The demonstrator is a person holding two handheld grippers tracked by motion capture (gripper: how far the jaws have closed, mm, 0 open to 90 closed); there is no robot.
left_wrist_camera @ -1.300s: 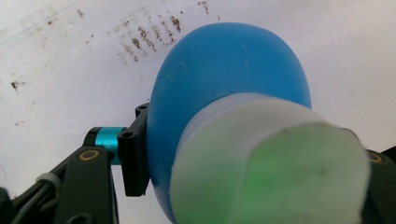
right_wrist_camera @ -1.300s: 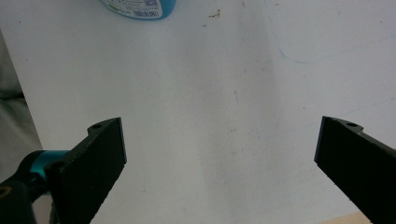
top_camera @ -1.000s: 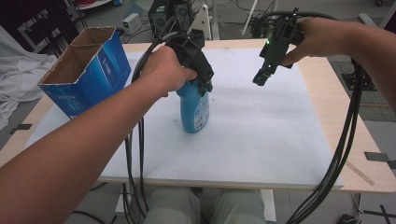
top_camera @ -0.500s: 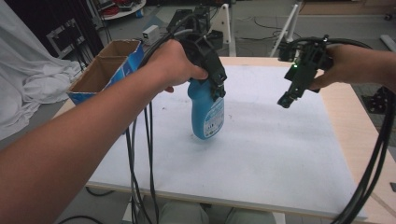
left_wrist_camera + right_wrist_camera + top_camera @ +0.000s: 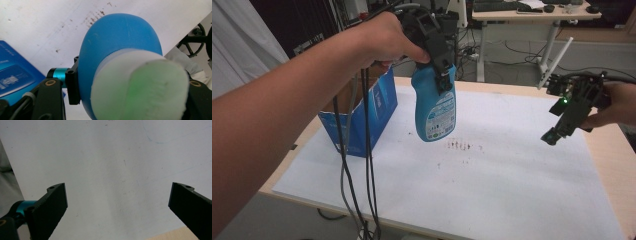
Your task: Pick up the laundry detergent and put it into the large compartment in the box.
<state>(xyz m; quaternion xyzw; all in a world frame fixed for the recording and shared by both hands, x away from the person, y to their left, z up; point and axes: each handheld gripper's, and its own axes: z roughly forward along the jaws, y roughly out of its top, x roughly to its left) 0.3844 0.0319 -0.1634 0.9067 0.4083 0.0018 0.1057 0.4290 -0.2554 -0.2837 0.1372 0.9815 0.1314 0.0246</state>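
Seen from the high view: left claw (image 5: 443,75) clamped on the upper part of a blue bottle (image 5: 435,107), held up in the air above the white surface (image 5: 512,190) — bottle hanging nearly upright, base downward, clear of the surface. Printed label on the bottle's front, blue and white. Left hand (image 5: 382,37) wrapped around the claw's black body, forearm reaching in from the lower left. Dark cables (image 5: 364,165) trailing down from it toward the near edge.

Just behind and to the left of the bottle, an open blue cardboard box (image 5: 372,117) standing on the surface, its flaps up. A patch of small brownish specks (image 5: 462,146) on the white sheet, below and slightly right of the bottle.

At the right edge, right claw (image 5: 552,136) tilted down toward the surface, held in the right hand (image 5: 617,107), well apart from the bottle, a small green light glowing on its body.

From the left gripper view: bottle (image 5: 120,50) pressed between the two black jaws, rounded blue body bulging away toward the surface, a blurred pale cap end close to the lens.

From the right gripper view: jaws spread wide apart, nothing between them — bare white sheet (image 5: 112,170) beyond, a strip of pale wood at the bottom right corner.
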